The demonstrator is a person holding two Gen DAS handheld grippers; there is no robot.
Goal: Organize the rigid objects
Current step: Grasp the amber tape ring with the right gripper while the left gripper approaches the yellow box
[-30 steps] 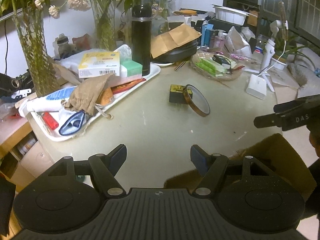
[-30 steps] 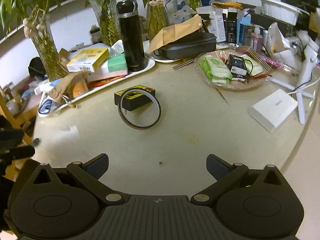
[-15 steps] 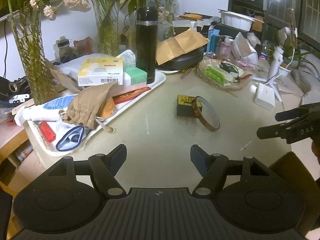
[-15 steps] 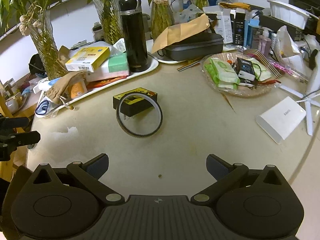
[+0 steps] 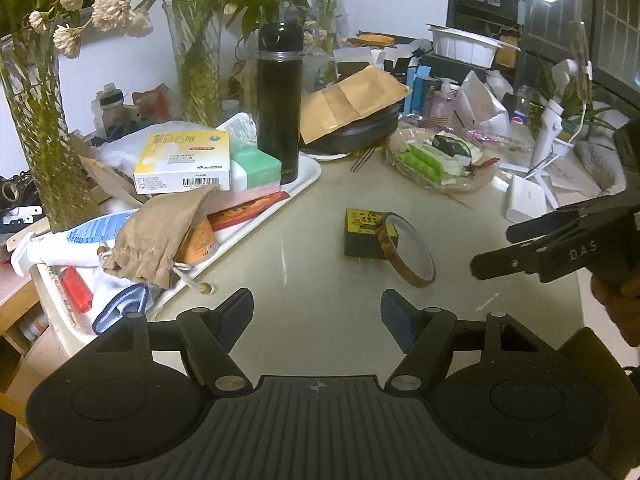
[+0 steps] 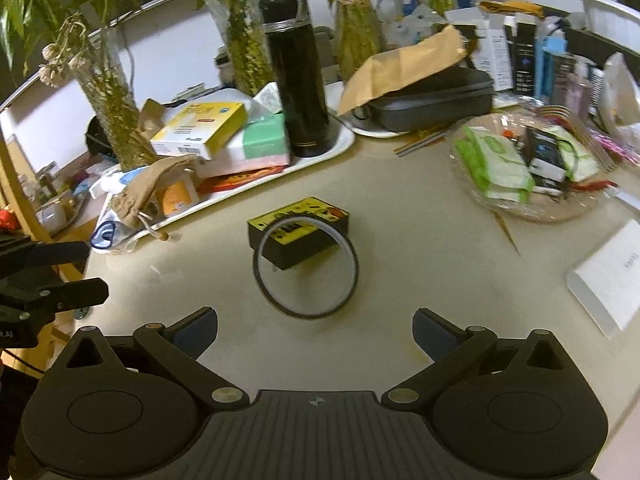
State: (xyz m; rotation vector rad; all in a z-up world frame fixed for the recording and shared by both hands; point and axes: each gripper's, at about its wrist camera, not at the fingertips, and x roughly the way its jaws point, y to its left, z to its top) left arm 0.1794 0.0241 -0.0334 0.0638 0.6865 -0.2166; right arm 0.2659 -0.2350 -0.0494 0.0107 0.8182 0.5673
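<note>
My right gripper has its 2 fingers spread wide with nothing between them, only bare tabletop. My left gripper is also parted, somewhat narrower, and equally empty.

Straight ahead of the right fingers, close in, is the roll of amber tape, propped on edge and leaning against the small black box with the yellow label. From the right wrist I look almost square through the ring's opening, so its flat face is turned toward me and its thin rim runs across my line of approach. From the left wrist the same tape roll sits ahead and to the right, seen edge-on, with the box touching it on the far left side.

I judge the right hand the nearer and better lined up: the ring is centred between its fingers. The long white tray, crowded with cartons and a black flask, lies beyond and left of the box, a likely destination.
</note>
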